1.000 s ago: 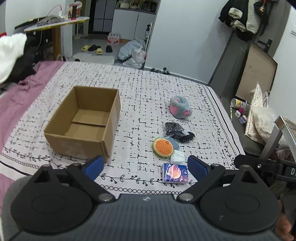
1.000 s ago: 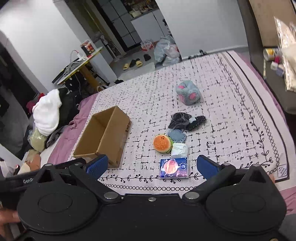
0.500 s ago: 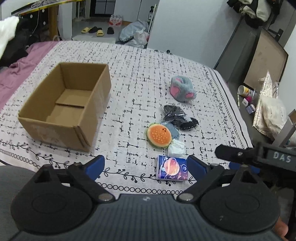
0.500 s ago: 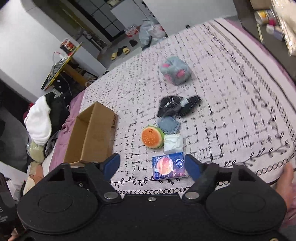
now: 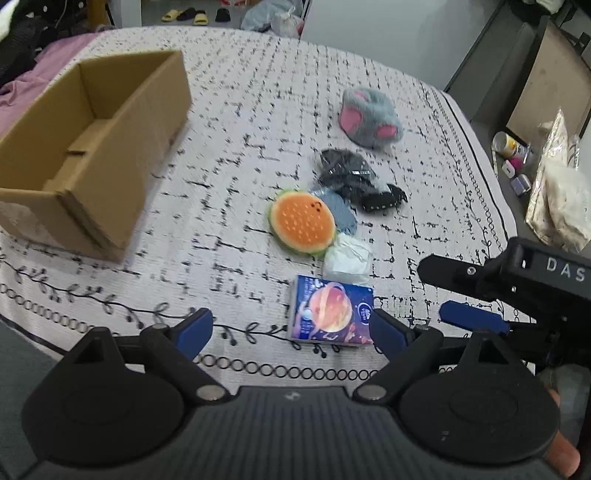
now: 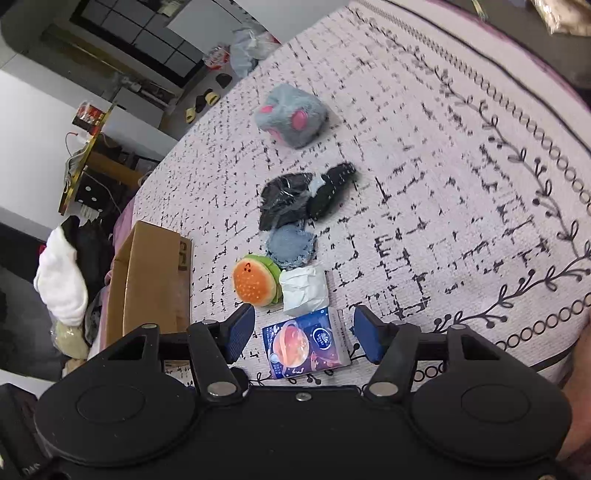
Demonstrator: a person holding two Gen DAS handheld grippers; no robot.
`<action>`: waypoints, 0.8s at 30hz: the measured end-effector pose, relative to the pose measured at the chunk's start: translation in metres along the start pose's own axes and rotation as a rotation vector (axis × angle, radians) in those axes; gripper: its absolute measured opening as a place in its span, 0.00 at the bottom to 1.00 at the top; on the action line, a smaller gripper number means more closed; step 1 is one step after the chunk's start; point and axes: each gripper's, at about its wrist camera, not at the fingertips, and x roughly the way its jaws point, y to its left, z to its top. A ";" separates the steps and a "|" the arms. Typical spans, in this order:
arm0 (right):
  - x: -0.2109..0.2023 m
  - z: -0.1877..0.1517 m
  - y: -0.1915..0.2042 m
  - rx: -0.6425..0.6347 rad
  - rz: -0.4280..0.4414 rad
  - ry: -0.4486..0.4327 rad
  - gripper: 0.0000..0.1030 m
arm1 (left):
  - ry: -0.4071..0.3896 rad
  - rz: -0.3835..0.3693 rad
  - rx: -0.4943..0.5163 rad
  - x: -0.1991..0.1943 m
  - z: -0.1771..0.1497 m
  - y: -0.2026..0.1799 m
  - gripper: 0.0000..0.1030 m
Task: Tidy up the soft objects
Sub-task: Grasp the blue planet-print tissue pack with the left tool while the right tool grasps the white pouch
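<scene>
A white bedspread printed with black dashes and a leaf-and-ring border (image 5: 258, 122) covers the bed, with a mauve sheet (image 5: 55, 55) showing past its far left edge. On the floor beyond lie yellow and black slippers (image 5: 195, 15) and tied grey plastic bags (image 5: 273, 18). To the right of the bed stand a small yellow-labelled can (image 5: 511, 144) and a crinkled clear bag of pale stuff (image 5: 561, 199) (contents unclear). In the right wrist view, a white towel heap (image 6: 61, 277) sits near a yellow-topped desk (image 6: 86, 155).
</scene>
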 end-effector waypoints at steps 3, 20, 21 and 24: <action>0.005 0.002 -0.008 0.048 0.023 0.022 0.70 | 0.025 0.000 0.020 0.014 -0.001 -0.010 0.89; 0.037 0.014 -0.018 0.038 0.023 0.077 0.77 | 0.109 0.022 0.021 0.076 -0.005 -0.034 0.89; 0.039 0.014 -0.017 0.035 0.025 0.080 0.76 | 0.106 0.027 0.019 0.076 -0.005 -0.034 0.89; 0.044 0.014 -0.014 0.009 0.030 0.088 0.71 | 0.080 0.044 0.021 0.075 -0.005 -0.034 0.73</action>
